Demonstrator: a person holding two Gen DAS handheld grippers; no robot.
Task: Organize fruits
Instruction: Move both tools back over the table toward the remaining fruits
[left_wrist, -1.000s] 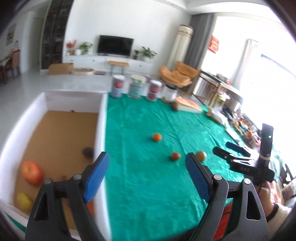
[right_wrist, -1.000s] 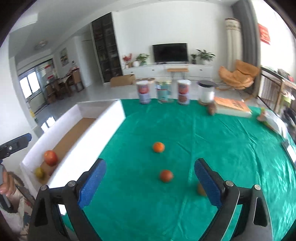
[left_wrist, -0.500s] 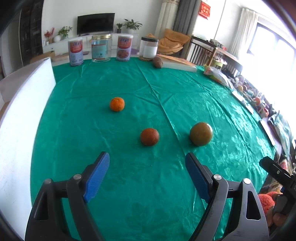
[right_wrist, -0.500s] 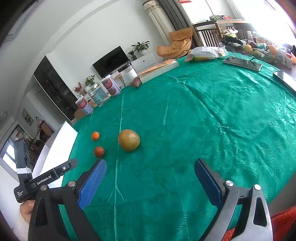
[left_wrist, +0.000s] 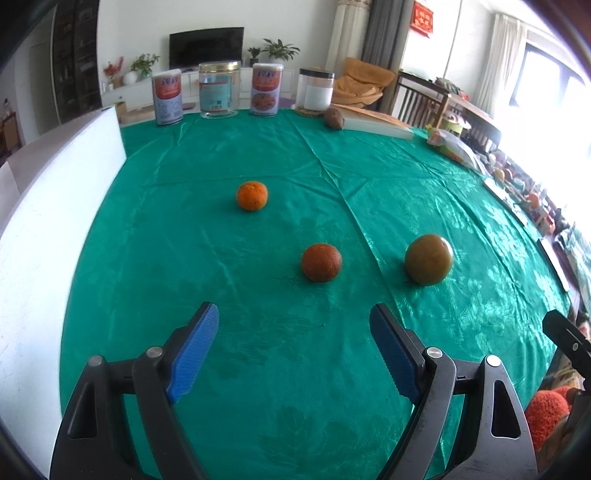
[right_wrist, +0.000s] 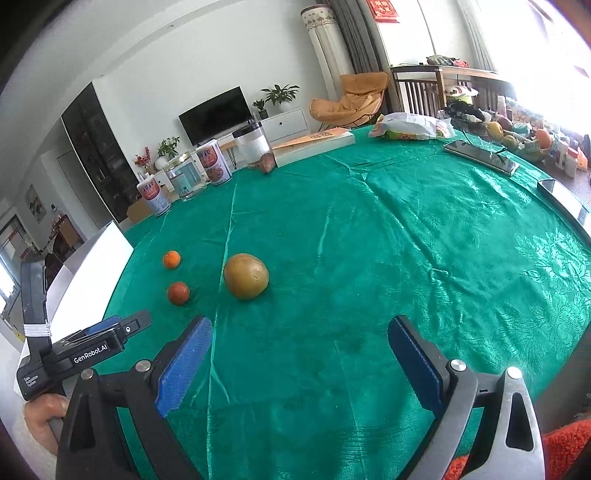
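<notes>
Three fruits lie on the green tablecloth (left_wrist: 258, 369): a bright orange tangerine (left_wrist: 251, 195), a darker red-orange fruit (left_wrist: 321, 262) and a larger yellow-green fruit (left_wrist: 428, 264). They also show in the right wrist view: tangerine (right_wrist: 171, 259), red-orange fruit (right_wrist: 178, 292), yellow-green fruit (right_wrist: 246, 276). My left gripper (left_wrist: 293, 354) is open and empty, a little short of the red-orange fruit. My right gripper (right_wrist: 299, 362) is open and empty, with the yellow-green fruit ahead to its left. The left gripper's body (right_wrist: 92, 350) shows at the lower left of the right wrist view.
A white box wall (left_wrist: 48, 229) runs along the table's left side. Several cans and jars (left_wrist: 218, 90), a brown fruit (left_wrist: 333, 118) and a flat box (left_wrist: 373, 123) stand at the far edge. Phones (right_wrist: 480, 157) and a bag (right_wrist: 406, 125) lie at the right.
Both grippers have swung away from the white box toward the fruits on the cloth. The left has come closer to the three fruits. Both stay open.
</notes>
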